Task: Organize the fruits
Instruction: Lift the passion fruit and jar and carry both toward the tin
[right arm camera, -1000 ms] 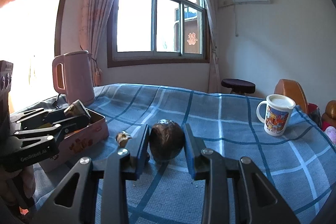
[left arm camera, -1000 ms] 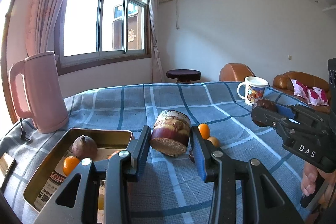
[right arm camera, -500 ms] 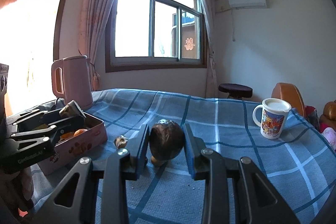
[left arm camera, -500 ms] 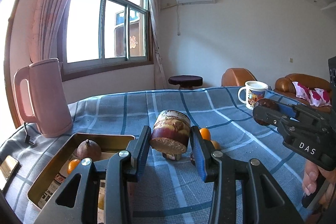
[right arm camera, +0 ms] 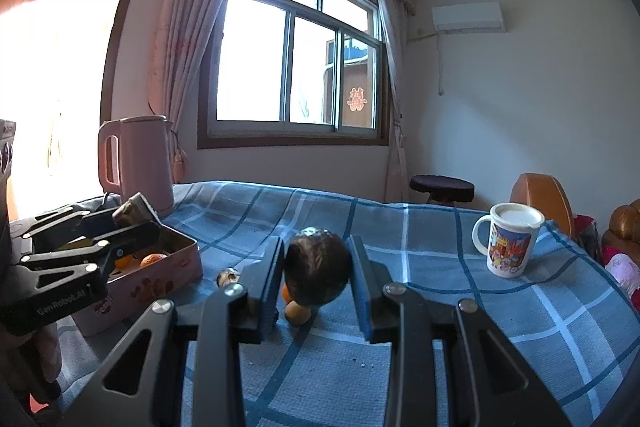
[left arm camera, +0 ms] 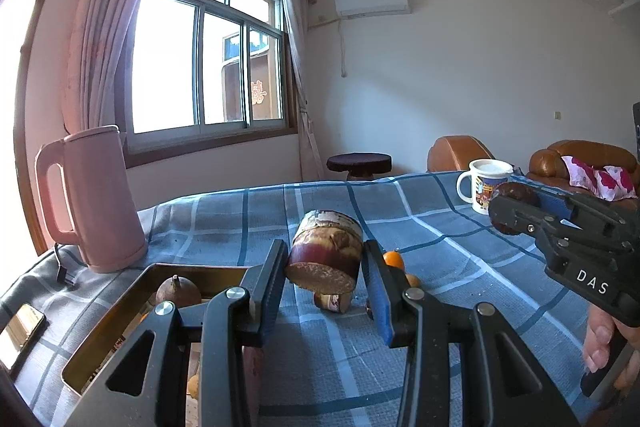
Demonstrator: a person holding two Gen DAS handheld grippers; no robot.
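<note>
Fruits are mid-sort: our left gripper (left arm camera: 324,267) is clamped on a purple cut chunk (left arm camera: 326,251) held above the blue checked cloth (left arm camera: 440,239) beside the tin box (left arm camera: 120,311), while our right gripper (right arm camera: 316,267) squeezes a dark round fruit (right arm camera: 318,269). Small oranges (left arm camera: 393,259) sit loose on the cloth.

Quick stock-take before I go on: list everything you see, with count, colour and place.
Cut fruit chunk: 1, maroon, in left grip.
Round fruit: 1, dark brown, in right grip.
Tin box: 1, pink, table's left.
Small oranges: 2 visible, on cloth.
Kettle: 1, pink, by window.
Mug: 1, white printed, right.
Tablecloth: 1, blue checked.
Left hand-held gripper: 1, black.
Right hand-held gripper: 1, black.
</note>
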